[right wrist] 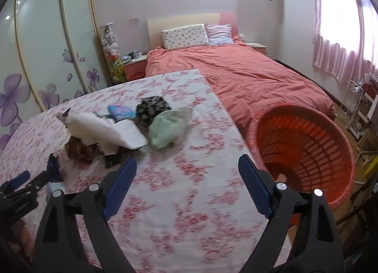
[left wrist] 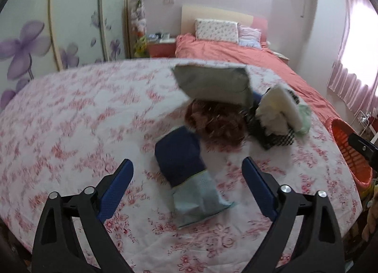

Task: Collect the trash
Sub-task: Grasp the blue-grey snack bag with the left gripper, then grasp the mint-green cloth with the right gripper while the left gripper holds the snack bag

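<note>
Hovering over the floral desk [left wrist: 70, 112], the left tongs [left wrist: 187, 171] gape wide with nothing gripped; a navy-and-pale packet [left wrist: 182, 169] lies on the cloth in the gap between the fingers, not touched. The right tongs [right wrist: 187, 170] also stand wide and empty above bare cloth. The trash pile [right wrist: 122, 124] of wrappers, white paper and a green bag sits left of the orange basket [right wrist: 307, 145], which stands at the desk's right edge.
</note>
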`<action>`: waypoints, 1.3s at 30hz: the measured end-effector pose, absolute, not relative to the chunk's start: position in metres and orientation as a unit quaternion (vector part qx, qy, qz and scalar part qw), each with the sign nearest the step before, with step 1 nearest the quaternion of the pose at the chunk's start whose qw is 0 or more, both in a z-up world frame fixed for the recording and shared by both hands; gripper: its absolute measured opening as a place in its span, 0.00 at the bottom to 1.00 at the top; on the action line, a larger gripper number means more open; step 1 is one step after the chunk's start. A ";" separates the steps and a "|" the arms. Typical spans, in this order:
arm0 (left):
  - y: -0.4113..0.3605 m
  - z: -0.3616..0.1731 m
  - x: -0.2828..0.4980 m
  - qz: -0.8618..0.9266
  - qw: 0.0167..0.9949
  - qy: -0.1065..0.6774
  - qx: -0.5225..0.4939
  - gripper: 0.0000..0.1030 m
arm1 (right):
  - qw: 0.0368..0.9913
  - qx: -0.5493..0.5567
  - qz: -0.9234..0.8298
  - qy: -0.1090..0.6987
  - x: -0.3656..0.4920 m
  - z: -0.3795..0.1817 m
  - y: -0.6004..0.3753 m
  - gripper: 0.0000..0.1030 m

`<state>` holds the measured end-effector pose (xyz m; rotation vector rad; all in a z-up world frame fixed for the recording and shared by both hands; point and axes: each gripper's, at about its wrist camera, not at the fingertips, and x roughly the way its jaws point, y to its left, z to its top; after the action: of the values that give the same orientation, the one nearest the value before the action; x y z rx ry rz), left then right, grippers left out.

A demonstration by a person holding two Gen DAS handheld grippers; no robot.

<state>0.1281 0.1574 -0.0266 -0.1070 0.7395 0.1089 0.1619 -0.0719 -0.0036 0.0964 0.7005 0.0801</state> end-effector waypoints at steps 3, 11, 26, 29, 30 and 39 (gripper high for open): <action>0.165 -0.039 0.131 0.046 0.921 0.380 -0.074 0.81 | 0.936 0.040 0.045 0.346 0.162 -0.005 -0.061 0.83; 0.178 -0.055 0.135 0.042 0.905 0.407 -0.112 0.41 | 0.933 0.028 0.050 0.355 0.165 -0.013 -0.050 0.83; 0.183 -0.042 0.139 0.042 0.915 0.390 -0.097 0.34 | 0.934 0.030 0.068 0.350 0.195 -0.017 -0.040 0.73; 0.185 -0.038 0.140 0.043 0.916 0.386 -0.099 0.34 | 0.930 0.047 0.059 0.360 0.212 -0.021 -0.045 0.69; 0.186 -0.038 0.140 0.043 0.916 0.385 -0.100 0.34 | 0.929 0.050 0.056 0.362 0.219 -0.021 -0.045 0.69; 0.191 -0.033 0.150 0.040 0.918 0.381 -0.105 0.34 | 0.913 0.076 0.036 0.400 0.275 -0.040 -0.041 0.66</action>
<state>0.1496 0.1911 -0.0335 -0.2154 0.7841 0.0832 0.2754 -0.0407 -0.0402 0.1573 0.8232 0.0739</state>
